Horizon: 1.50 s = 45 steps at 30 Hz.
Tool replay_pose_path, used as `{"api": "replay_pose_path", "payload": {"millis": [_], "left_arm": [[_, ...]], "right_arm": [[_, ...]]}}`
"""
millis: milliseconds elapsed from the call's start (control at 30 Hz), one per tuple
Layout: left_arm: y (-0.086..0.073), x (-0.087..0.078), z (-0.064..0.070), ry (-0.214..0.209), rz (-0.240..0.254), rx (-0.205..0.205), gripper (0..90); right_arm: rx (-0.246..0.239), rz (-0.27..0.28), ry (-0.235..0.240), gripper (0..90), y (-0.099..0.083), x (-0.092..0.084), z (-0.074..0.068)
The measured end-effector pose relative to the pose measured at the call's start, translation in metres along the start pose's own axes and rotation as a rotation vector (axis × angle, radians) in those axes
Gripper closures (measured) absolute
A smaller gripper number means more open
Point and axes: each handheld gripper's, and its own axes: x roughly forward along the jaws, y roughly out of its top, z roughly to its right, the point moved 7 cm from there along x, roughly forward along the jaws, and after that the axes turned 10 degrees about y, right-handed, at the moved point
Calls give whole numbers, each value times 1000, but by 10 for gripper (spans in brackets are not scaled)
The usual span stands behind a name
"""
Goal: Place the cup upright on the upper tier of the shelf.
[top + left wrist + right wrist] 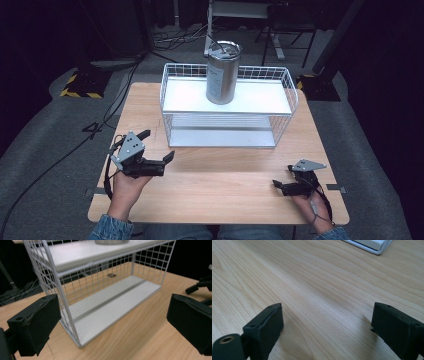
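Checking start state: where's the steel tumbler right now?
In the high view, the steel tumbler stands upright on the top shelf of the white wire rack, near its middle, at the table's far side.

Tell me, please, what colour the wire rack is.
White wire rack; clearest in the left gripper view.

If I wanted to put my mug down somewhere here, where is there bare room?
Bare wood lies between the left gripper and right gripper, in front of the white wire two-tier shelf. Its lower tier is bare too. The upper tier holds a silver metal tumbler, with room either side.
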Motion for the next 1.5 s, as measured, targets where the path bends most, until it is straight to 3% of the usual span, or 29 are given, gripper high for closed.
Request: {"api": "replay_pose_path", "payload": {"millis": [200, 367, 500, 833, 1067, 1100, 1167, 1233, 1267, 1400, 1500], "left_arm": [[-29, 5, 3, -7, -44, -29, 0], [-49, 8, 5, 0, -86, -25, 0], [-66, 11, 7, -7, -119, -59, 0], [-104, 22, 14, -44, -260, -87, 0], [-122, 30, 17, -33, -403, -45, 0], [-122, 30, 17, -33, -403, -45, 0], [-129, 33, 18, -32, -459, -29, 0], [-130, 33, 17, -34, -472, -19, 0], [-135, 35, 17, -30, -509, 0, 0], [-139, 38, 18, -3, -507, 46, 0], [-139, 38, 18, -5, -505, 39, 0]], "right_arm": [[0, 0, 0, 109, 0, 0, 0], [0, 0, 0, 109, 0, 0, 0], [0, 0, 0, 109, 0, 0, 0], [0, 0, 0, 109, 0, 0, 0], [0, 0, 0, 109, 0, 0, 0], [0, 0, 0, 109, 0, 0, 0], [0, 0, 0, 109, 0, 0, 0], [0, 0, 0, 109, 0, 0, 0], [0, 0, 0, 109, 0, 0, 0], [0, 0, 0, 109, 0, 0, 0], [0, 0, 0, 109, 0, 0, 0]]}}
